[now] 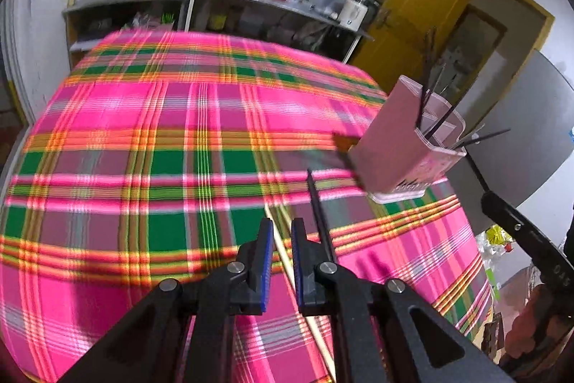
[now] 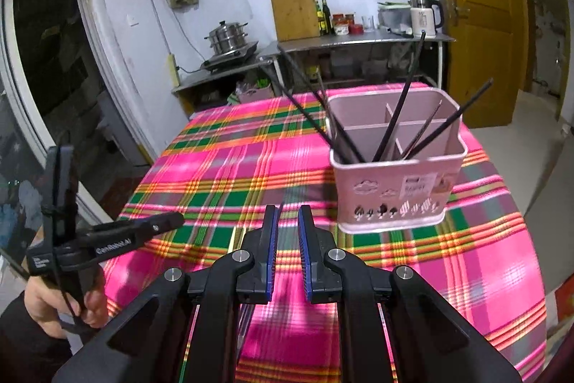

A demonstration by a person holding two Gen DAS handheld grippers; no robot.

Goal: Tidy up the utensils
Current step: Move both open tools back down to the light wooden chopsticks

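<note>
A pink utensil holder [image 2: 394, 189] with dividers stands on the plaid tablecloth [image 2: 229, 167] and holds several dark chopsticks [image 2: 398, 117]. It also shows at the right of the left wrist view [image 1: 398, 146]. My left gripper [image 1: 281, 232] hangs over the cloth with its jaws a little apart; a pale chopstick [image 1: 287, 261] lies on the cloth under the gap and a black chopstick [image 1: 319, 207] lies beside the right finger. My right gripper [image 2: 287, 221] is open and empty, just left of and in front of the holder. The left gripper's body [image 2: 107, 239] shows at the left in the right wrist view.
A metal shelf unit [image 2: 358, 42] stands behind the table with a steamer pot [image 2: 227, 36], a cutting board [image 2: 294, 9], bottles and a kettle [image 2: 425, 17]. A yellow door [image 2: 477, 17] is at the right. The table edge drops off at the right [image 1: 473, 239].
</note>
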